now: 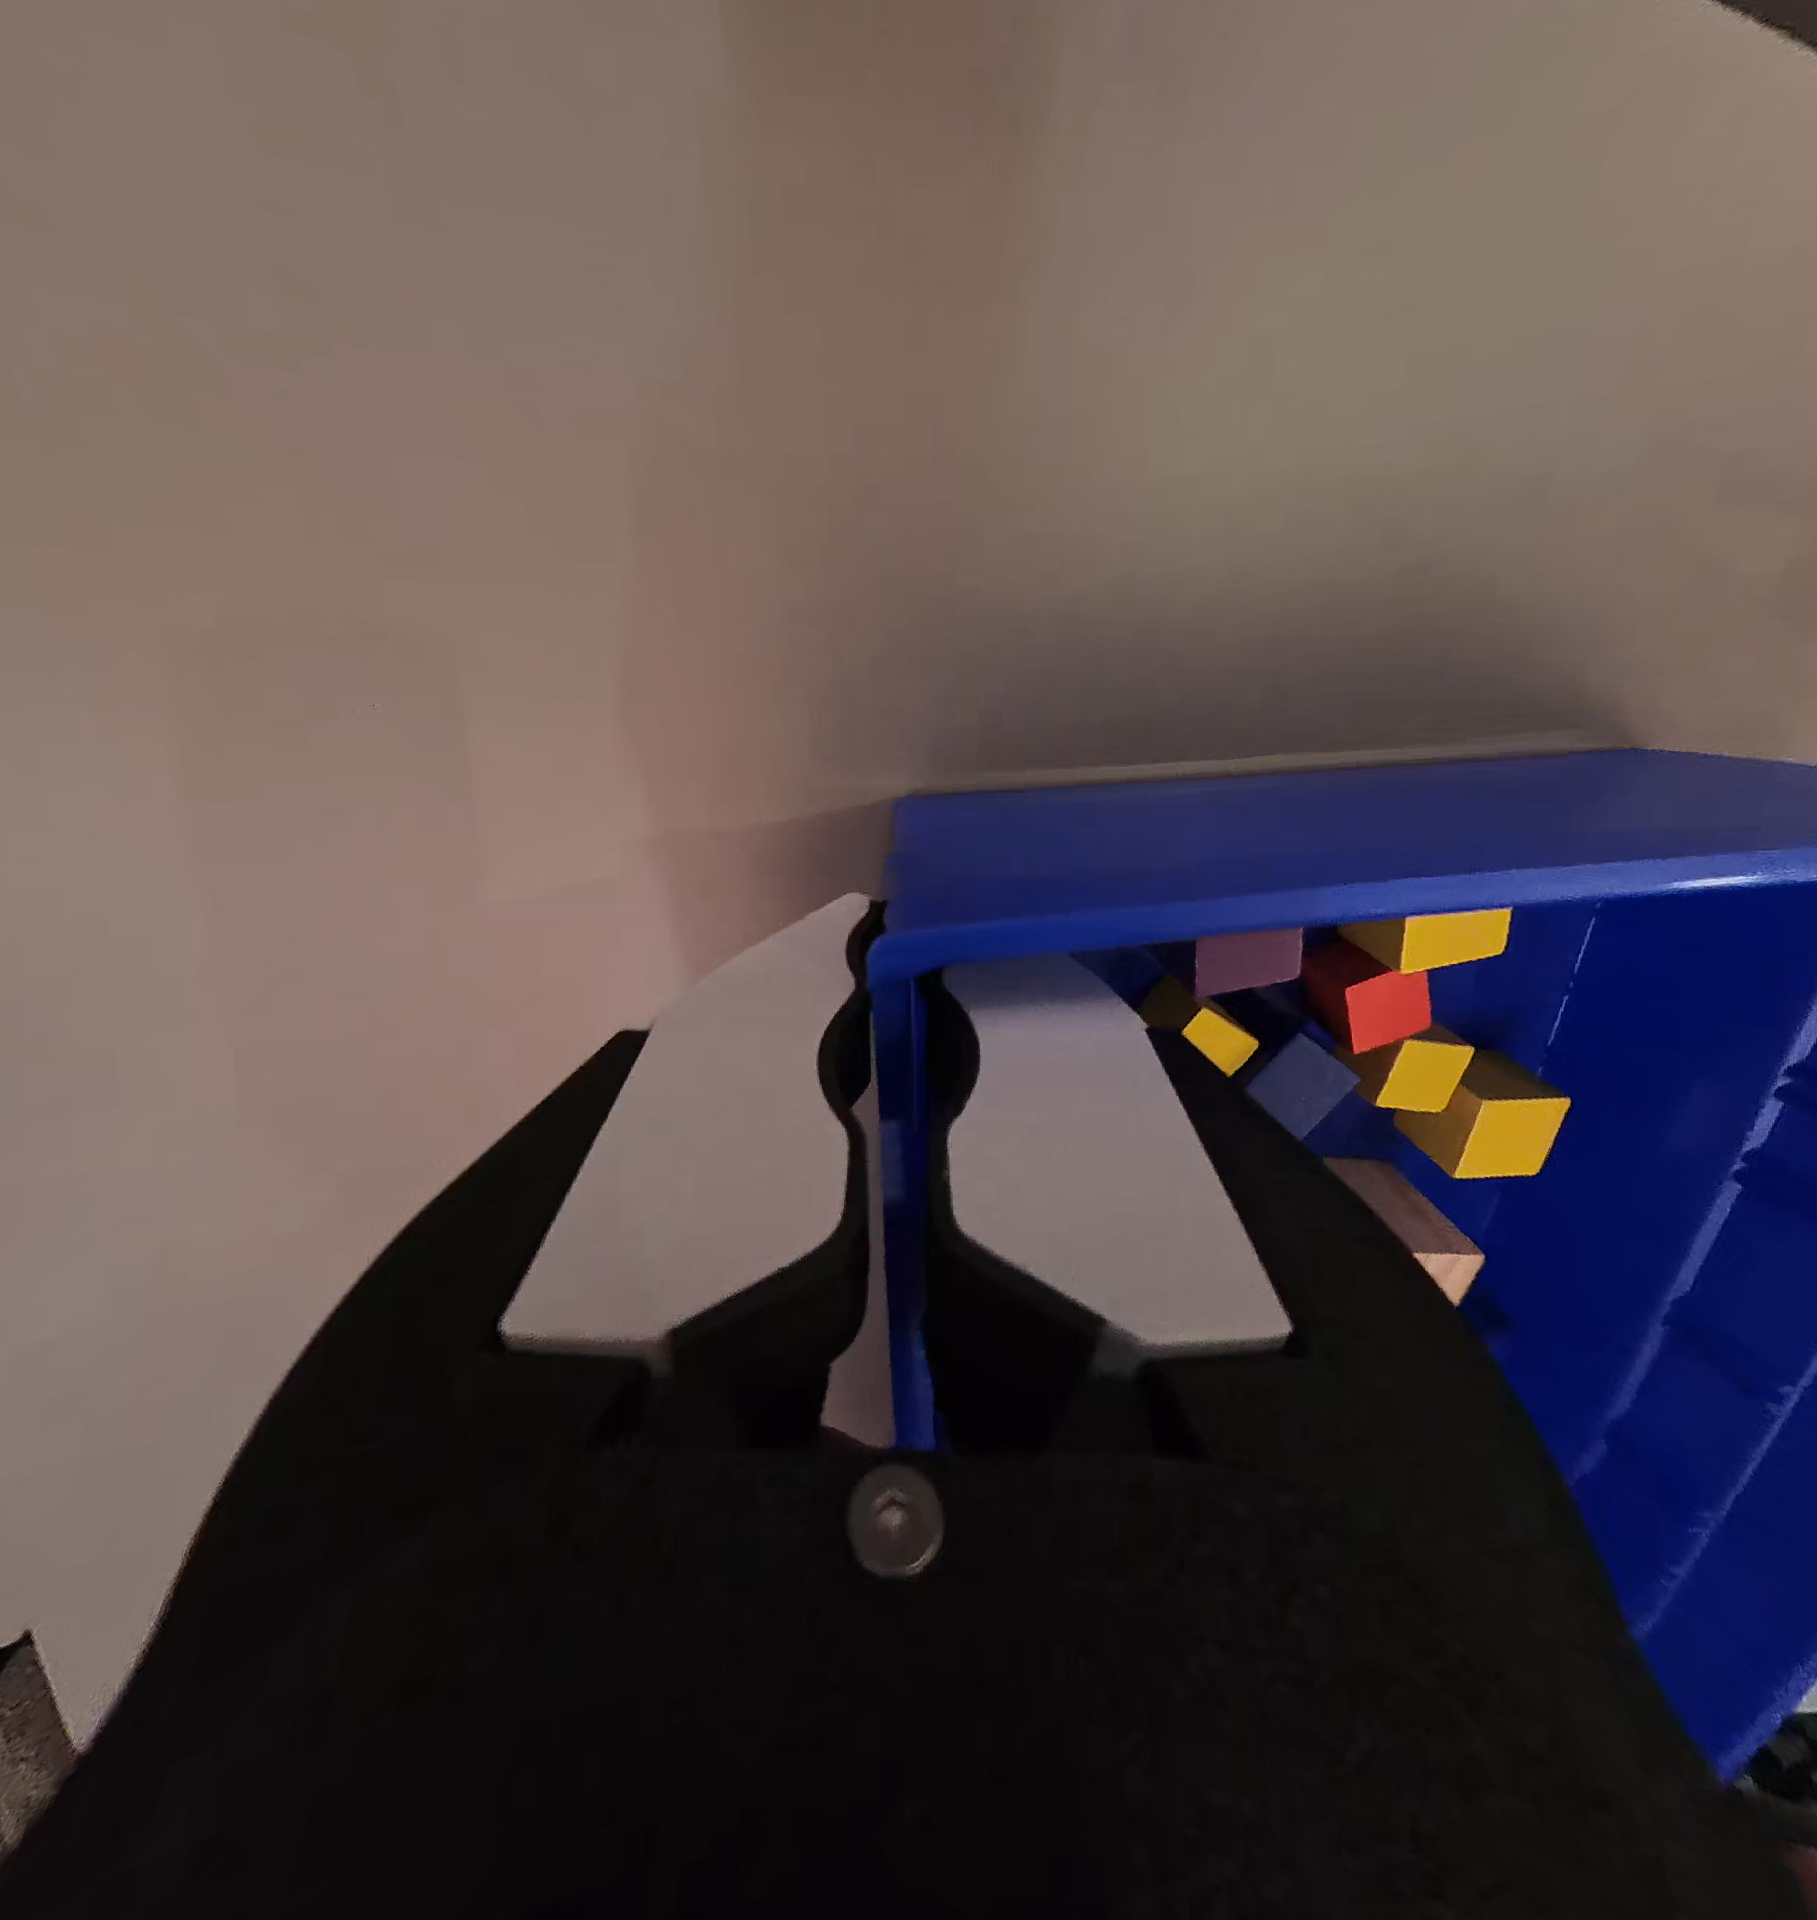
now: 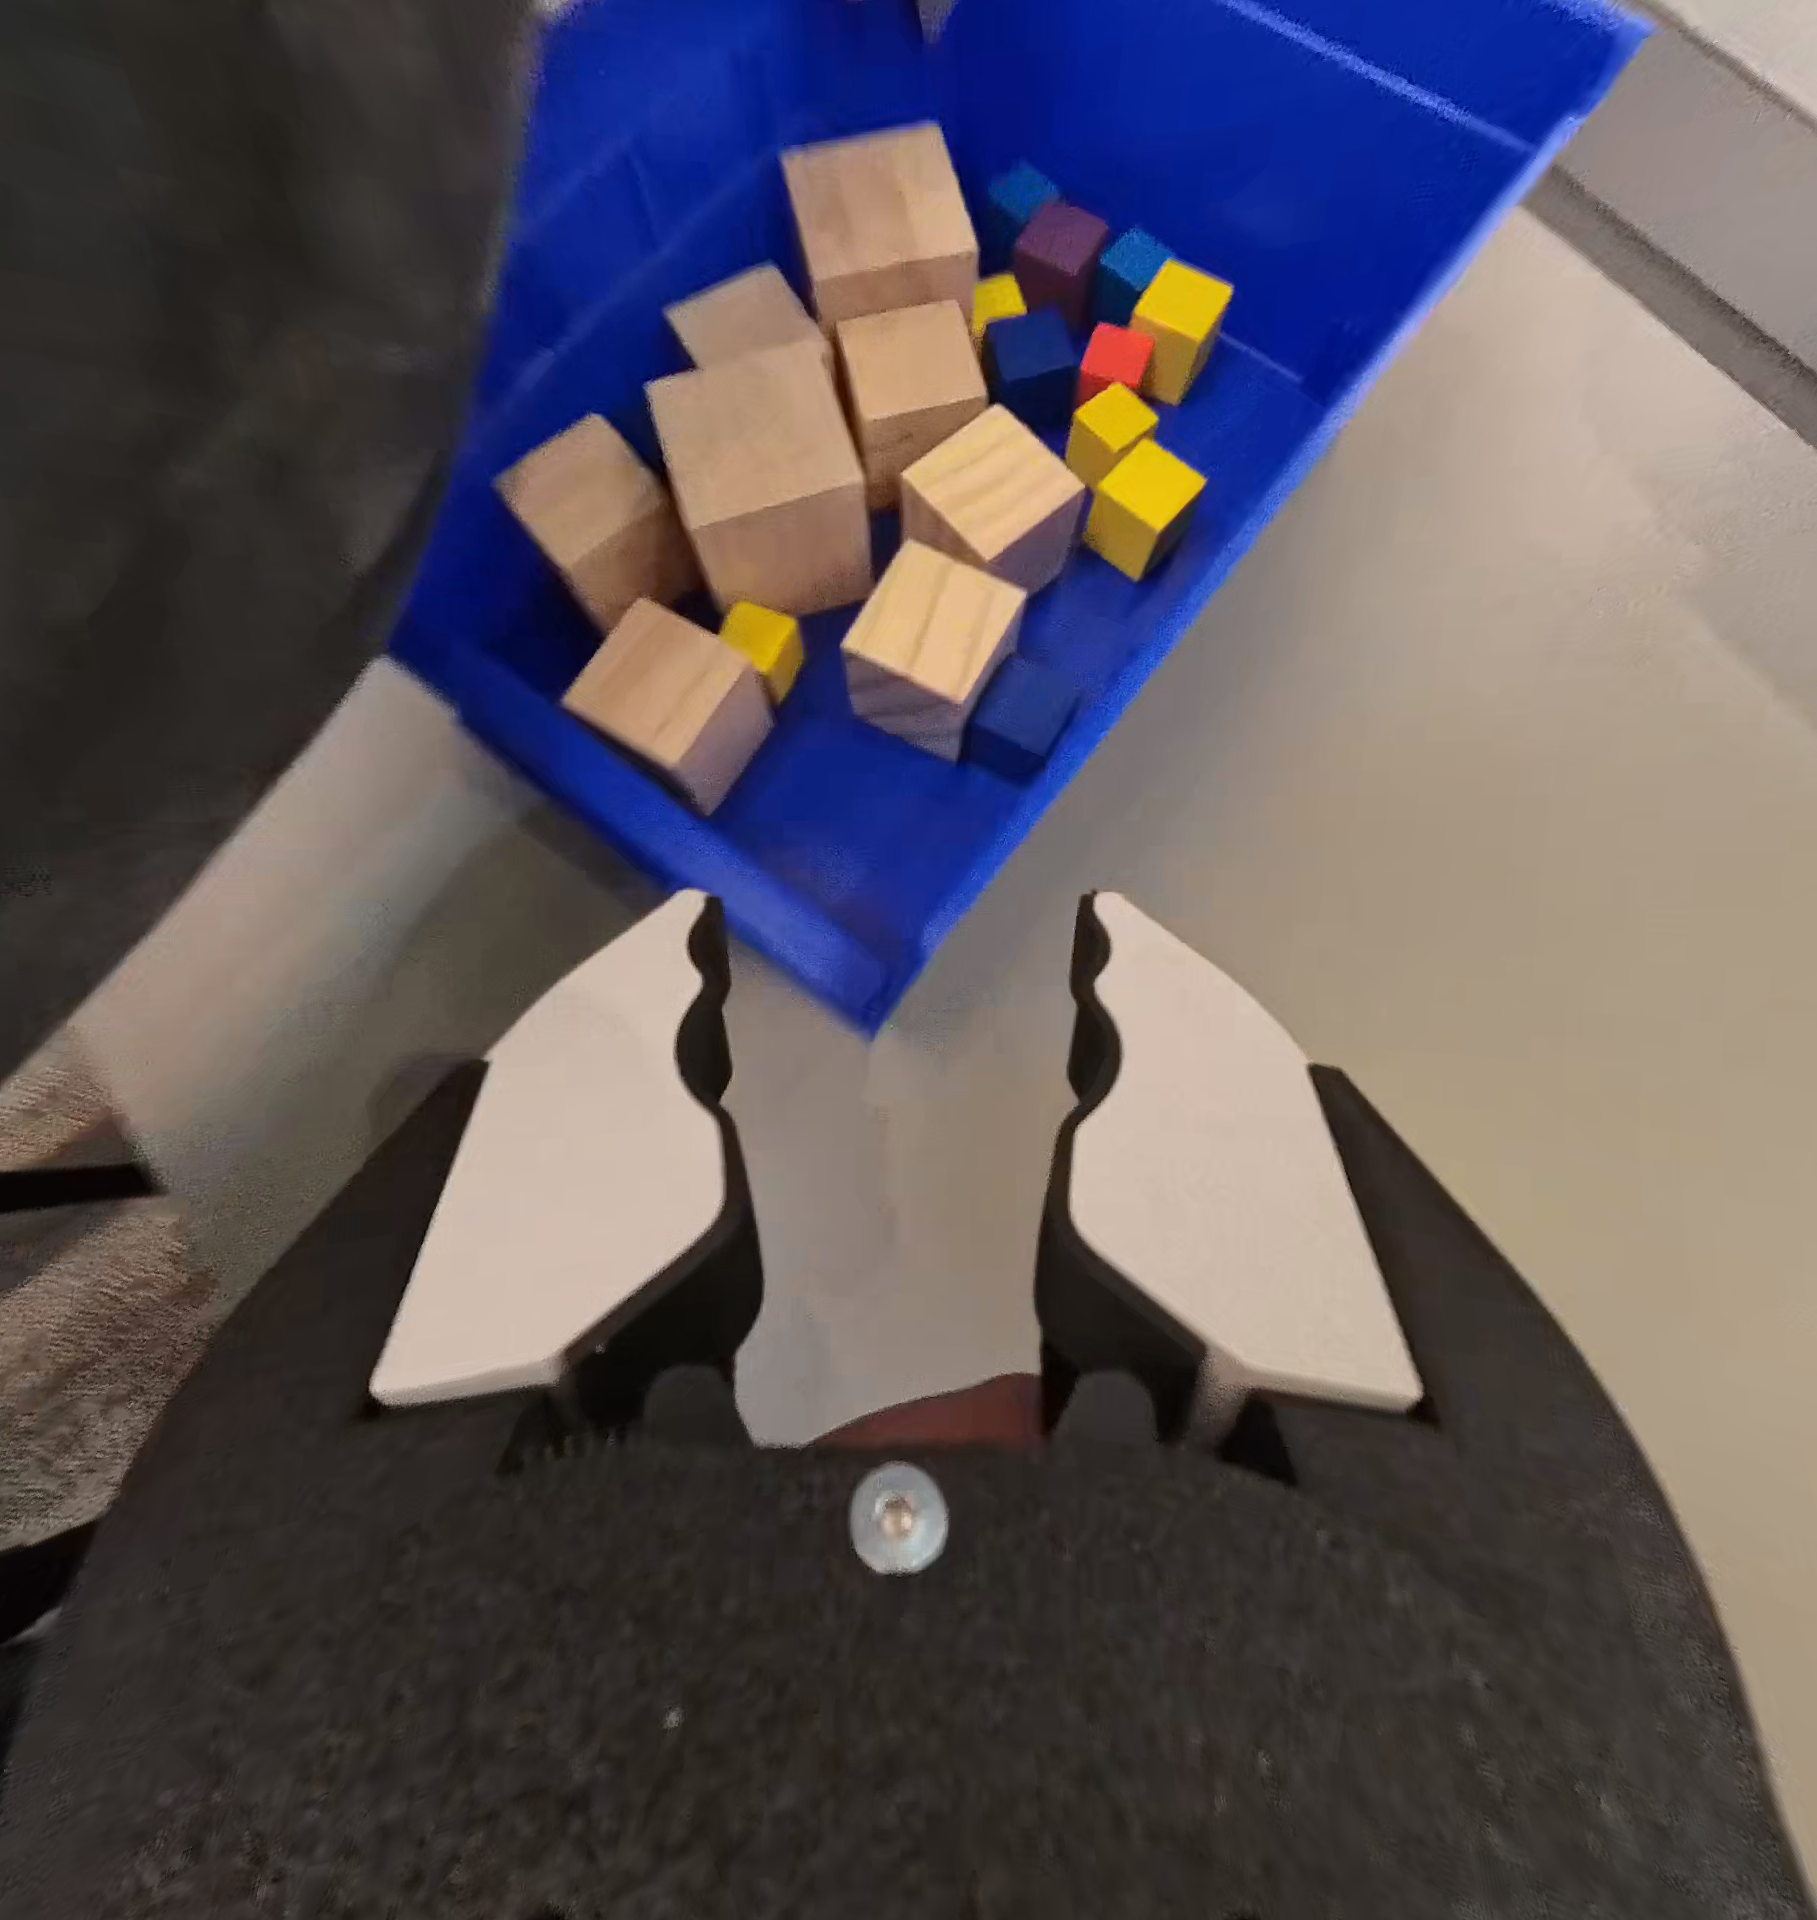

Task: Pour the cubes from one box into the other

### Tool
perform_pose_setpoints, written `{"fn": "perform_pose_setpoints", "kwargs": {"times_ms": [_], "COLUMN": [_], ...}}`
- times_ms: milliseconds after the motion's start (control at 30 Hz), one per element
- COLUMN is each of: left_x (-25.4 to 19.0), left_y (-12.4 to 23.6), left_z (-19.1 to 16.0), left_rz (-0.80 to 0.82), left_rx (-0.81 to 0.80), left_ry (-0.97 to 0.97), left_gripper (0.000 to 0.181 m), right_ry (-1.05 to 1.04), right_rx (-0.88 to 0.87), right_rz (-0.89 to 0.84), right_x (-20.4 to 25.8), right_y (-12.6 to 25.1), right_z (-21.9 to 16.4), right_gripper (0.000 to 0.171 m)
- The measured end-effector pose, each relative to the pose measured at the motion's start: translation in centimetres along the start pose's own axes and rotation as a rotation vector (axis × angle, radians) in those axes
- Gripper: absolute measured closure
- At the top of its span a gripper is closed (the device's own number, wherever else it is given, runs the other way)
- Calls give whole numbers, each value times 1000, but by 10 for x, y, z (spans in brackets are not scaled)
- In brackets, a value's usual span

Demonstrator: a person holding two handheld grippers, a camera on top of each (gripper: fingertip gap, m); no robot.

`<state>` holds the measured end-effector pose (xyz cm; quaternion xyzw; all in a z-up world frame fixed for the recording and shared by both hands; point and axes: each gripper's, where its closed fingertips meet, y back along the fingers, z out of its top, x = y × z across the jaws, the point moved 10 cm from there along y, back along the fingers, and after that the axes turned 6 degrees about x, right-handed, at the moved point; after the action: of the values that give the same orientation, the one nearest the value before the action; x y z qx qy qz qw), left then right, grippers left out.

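My left gripper (image 1: 899, 966) is shut on the side wall of a blue box (image 1: 1403, 831), one finger outside and one inside. The box is tipped on its side, with its opening facing the camera. Small yellow (image 1: 1501, 1132), red (image 1: 1387, 1003), purple and blue cubes and a wooden cube (image 1: 1434, 1247) lie against its inner walls. My right gripper (image 2: 896, 904) is open and empty, just short of the near corner of a blue box (image 2: 1299, 125). That box holds several wooden cubes (image 2: 769, 478) and small coloured cubes (image 2: 1143, 509). I cannot tell whether both views show the same box.
A pale tabletop (image 2: 1506, 831) lies under the box in the right wrist view, and its edge runs along the left. Dark floor (image 2: 156, 416) and carpet (image 2: 52, 1299) lie beyond that edge. A plain pale surface (image 1: 571, 416) fills the left wrist view behind the box.
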<state>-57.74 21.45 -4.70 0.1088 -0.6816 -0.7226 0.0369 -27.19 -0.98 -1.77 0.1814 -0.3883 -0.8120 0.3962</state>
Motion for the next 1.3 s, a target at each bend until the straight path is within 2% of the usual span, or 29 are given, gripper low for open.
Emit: {"fn": "perform_pose_setpoints", "kwargs": {"times_ms": [67, 133, 167, 200, 233, 267, 300, 333, 467, 633, 800, 933, 1133, 1300], "left_x": [-1, -5, -6, -8, -9, -10, -12, -14, -34, -76, -127, -191, -319, -442], "left_y": [0, 0, 0, -1, -1, -1, -1, -1, -3, -3, 11, 31, 76, 107], "left_z": [-6, -11, -13, -16, -18, -20, -23, -26, -38, -38, -35, -30, -30, -42], "left_rz": [1, -2, -8, -10, -17, -29, -44, -65, -86, -17, -113, -130, -139, -180], "left_rx": [-5, -4, -2, 1, 1, 3, 9, 14, 2, -22, -23, -22, -61, -130], "left_ry": [2, -9, -16, -22, -27, -29, -34, -42, -8, -29, -77, -173, -332, -449], "left_gripper": [176, 176, 176, 176, 176, 176, 176, 176, 174, 176, 176, 176, 176, 175], "right_ry": [21, 6, 9, -13, -61, -110, -137, -137, -215, -207, -252, -296, -391, -506], "right_rx": [99, 245, 329, 420, 498, 555, 574, 577, 574, 602, 549, 528, 463, 414], "right_rz": [-88, -81, -51, 10, 71, 58, -5, -51, -65, -101, -148, -163, -230, -361], "right_x": [-7, -21, -28, -34, -39, -46, -57, -69, -108, -124, -161, -188, -239, -295], "right_y": [-24, -44, -51, -57, -61, -62, -62, -59, -52, -33, 9, 58, 156, 242], "right_z": [23, 34, 37, 36, 33, 30, 28, 26, 17, 8, -13, -32, -69, -110], "right_gripper": [112, 119, 114, 122, 138, 148, 159, 162, 166, 166, 167, 168, 168, 168]}}
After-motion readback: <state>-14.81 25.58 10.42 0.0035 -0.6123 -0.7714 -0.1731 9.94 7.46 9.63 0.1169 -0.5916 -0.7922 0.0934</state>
